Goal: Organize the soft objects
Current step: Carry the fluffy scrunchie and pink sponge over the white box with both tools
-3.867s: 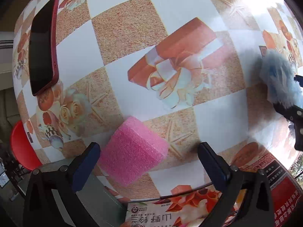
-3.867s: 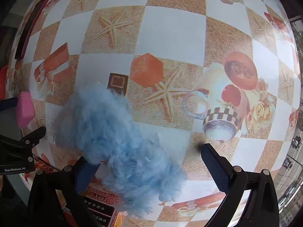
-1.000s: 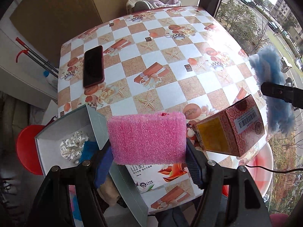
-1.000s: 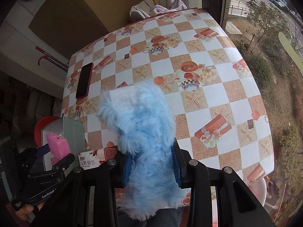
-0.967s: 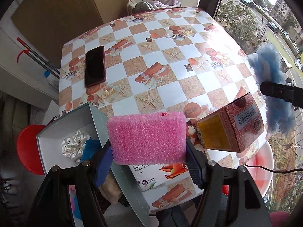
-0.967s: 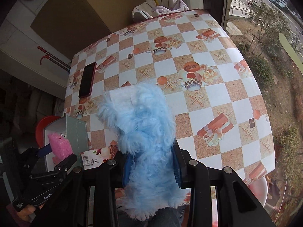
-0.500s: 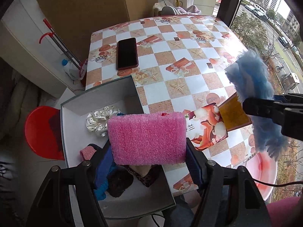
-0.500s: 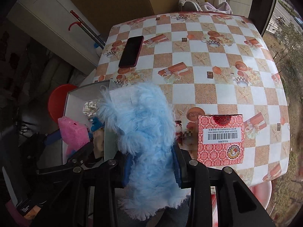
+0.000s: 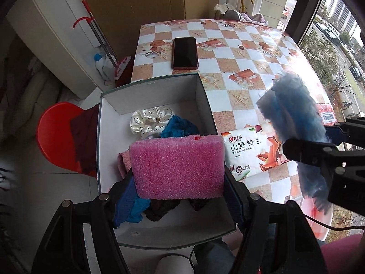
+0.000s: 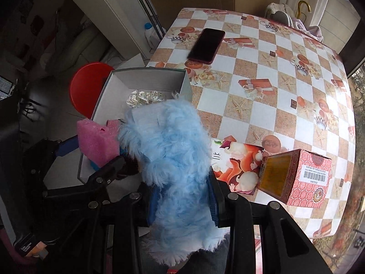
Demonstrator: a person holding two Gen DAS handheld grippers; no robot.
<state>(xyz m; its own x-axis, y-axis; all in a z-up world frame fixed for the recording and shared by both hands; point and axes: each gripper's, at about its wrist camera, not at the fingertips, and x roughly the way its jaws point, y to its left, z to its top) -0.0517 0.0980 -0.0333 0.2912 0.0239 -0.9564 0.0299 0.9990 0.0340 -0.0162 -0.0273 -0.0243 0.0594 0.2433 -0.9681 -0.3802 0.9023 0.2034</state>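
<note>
- Both grippers have swung from over the table's near edge to the open box [image 9: 146, 91] at its near left corner; a second ago the box sat at the left rim of the left wrist view, and it now fills the middle.
- One left gripper [image 9: 180, 180] clasps one pink foam sponge [image 9: 176, 166] by its two short ends, lifted above the inside of the box.
- One right gripper [image 10: 181, 193] is clenched on one fluffy blue plush piece [image 10: 171, 157], lifted above the table's near edge just right of the box.
- One table [image 9: 230, 68] carries everything; its cloth is a check of white and sandy-orange squares printed with starfish, gift boxes and cups.
- One grey-white box, lidless, overhangs the near left corner. Inside lie one white dotted scrunchie [image 9: 148, 119], blue cloth [image 9: 178, 126], pink cloth [image 9: 123, 162] and dark cloth at the bottom, partly hidden by the sponge, so an exact count cannot be told.
- One dark phone [image 9: 184, 53] with a red rim lies flat near the table's far left edge, beyond the box.
- One flat tissue pack [image 9: 251, 150] lies at the near edge, just right of the box.
- One red patterned carton [image 10: 298, 179] with a barcode stands tilted at the near right edge.
- One red round stool [image 9: 57, 134] stands on the floor left of the table.
- One mop with a red handle [image 9: 91, 25] and one bottle [image 9: 101, 62] lean by a white cabinet; windows run along the right side.
</note>
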